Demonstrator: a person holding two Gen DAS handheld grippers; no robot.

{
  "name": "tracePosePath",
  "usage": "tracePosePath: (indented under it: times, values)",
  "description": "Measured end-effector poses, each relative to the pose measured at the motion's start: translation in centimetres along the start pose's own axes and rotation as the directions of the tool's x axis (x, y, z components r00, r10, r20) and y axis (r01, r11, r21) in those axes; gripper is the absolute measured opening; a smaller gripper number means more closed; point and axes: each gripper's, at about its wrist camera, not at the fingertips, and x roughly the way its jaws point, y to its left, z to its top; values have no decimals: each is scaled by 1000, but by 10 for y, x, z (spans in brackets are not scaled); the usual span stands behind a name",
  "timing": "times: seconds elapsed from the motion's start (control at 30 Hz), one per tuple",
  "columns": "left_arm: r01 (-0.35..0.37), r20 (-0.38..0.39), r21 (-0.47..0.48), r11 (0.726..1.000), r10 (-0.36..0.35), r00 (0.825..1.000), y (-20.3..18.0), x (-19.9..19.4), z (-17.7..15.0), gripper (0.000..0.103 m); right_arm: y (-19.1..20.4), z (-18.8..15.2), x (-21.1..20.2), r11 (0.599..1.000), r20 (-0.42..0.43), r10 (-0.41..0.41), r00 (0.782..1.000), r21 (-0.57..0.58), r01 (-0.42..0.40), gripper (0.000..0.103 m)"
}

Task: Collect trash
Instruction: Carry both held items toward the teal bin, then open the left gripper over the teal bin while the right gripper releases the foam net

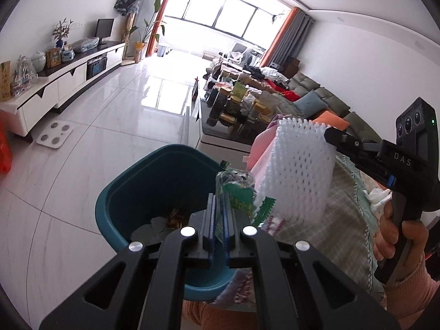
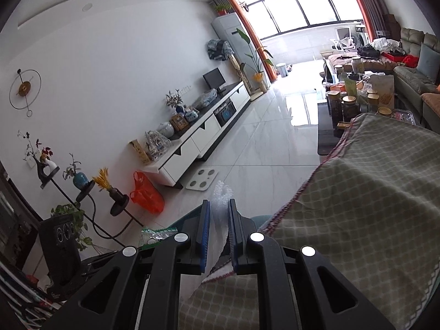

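Over the teal bin: left gripper clamps green wrapper, right gripper clamps foam net; centre both above the opening before releasing.

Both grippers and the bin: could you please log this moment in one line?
left gripper: shut on green wrapper above teal bin | right gripper: shut on white foam net | neither released

The bin stands on the floor just left of the cloth-covered table.
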Motion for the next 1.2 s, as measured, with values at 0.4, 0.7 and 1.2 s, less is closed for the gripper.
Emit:
tracePosePath:
  times: [0.4,0.7,1.2]
  values:
    - [-74,-36,-37,997,73,997,18,21,0,6,18,-9,46,1000,-109,-20,994,-25,17,14]
    - [-98,-83,-61,993,93,992,27,40,-5,24,18,-22,75,1000,-229,-10,973,-19,6,25]
    - [-71,-26,-23,997,70,997,6,26,-6,38,5,-24,47,1000,-198,4,980,7,-2,40]
